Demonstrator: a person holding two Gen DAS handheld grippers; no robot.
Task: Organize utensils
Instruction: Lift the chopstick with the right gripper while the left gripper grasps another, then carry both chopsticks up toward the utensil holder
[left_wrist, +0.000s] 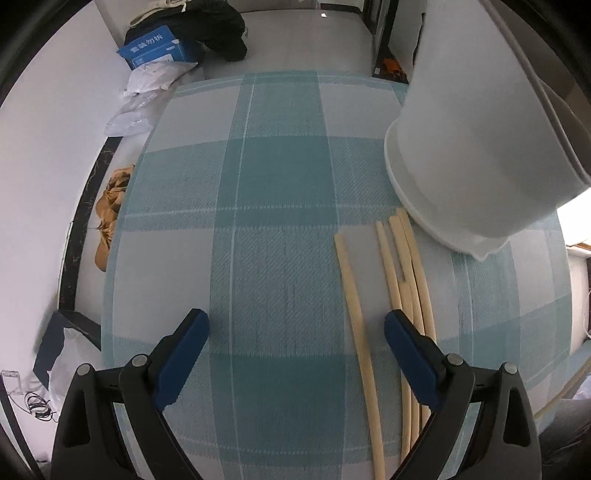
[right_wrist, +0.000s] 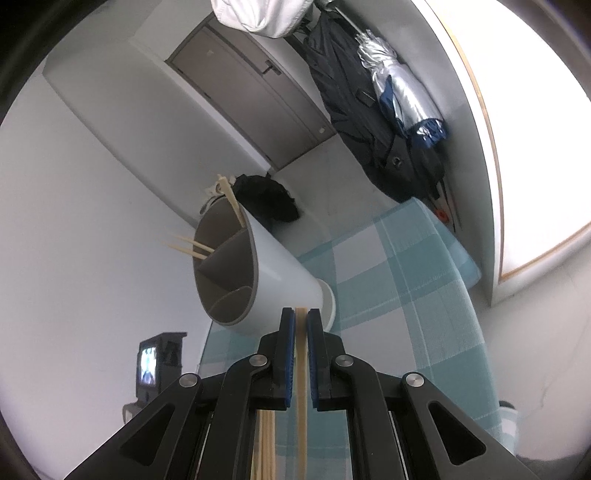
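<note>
Several pale wooden chopsticks (left_wrist: 406, 280) lie side by side on the teal plaid tablecloth (left_wrist: 273, 192), and one single chopstick (left_wrist: 354, 314) lies apart to their left. My left gripper (left_wrist: 297, 328) hovers over the cloth, open, with the single chopstick between its blue pads but nearer the right one; nothing is gripped. The white utensil holder (left_wrist: 480, 147) stands just beyond the chopsticks. In the right wrist view my right gripper (right_wrist: 301, 314) is shut on one chopstick (right_wrist: 301, 369), pointing toward the holder (right_wrist: 273, 266). Its grey compartments hold a few chopsticks (right_wrist: 234, 205).
The table's left edge (left_wrist: 122, 206) drops to the floor, where a blue box (left_wrist: 155, 48), black bag (left_wrist: 218, 26), white plastic bags and an orange cloth (left_wrist: 110, 206) lie. Coats (right_wrist: 369, 110) hang by a door (right_wrist: 251, 96). A small screen device (right_wrist: 149, 365) sits left of the table.
</note>
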